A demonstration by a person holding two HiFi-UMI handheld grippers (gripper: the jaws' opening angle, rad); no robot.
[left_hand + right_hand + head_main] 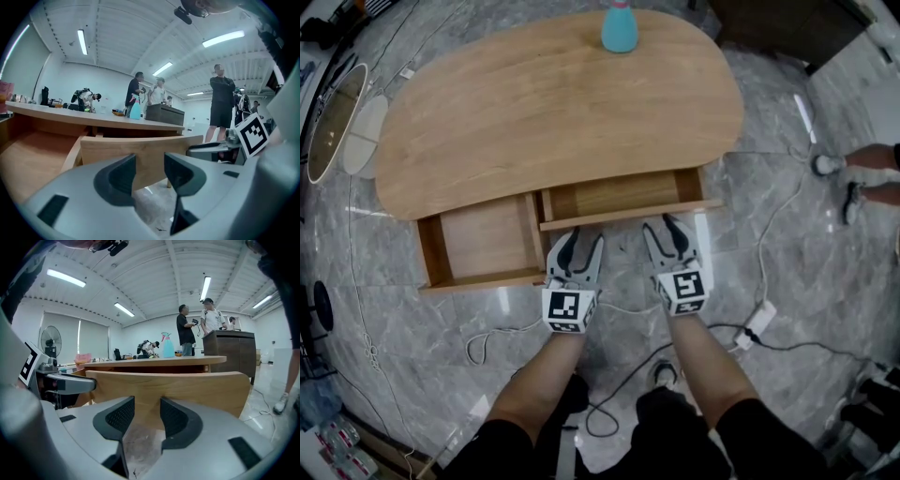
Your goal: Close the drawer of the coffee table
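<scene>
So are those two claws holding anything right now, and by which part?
Nothing is held: the left gripper and right gripper both have open, empty jaws facing the drawer front.

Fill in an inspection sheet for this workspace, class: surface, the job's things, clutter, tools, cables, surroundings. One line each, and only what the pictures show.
Surface: wooden table top, bare apart from one bottle.
Job's things: left drawer pulled far out, empty; right drawer partly out, nothing seen inside.
Clutter: turquoise bottle upright at the table's far edge.
Tools: left tool and right tool both open, holding nothing, close in front of the right drawer's front; contact cannot be told.
Cables: cables and a power strip lie on the floor.
Surroundings: grey marble floor; what looks like an oval mirror at left; a bystander's feet at right.
</scene>
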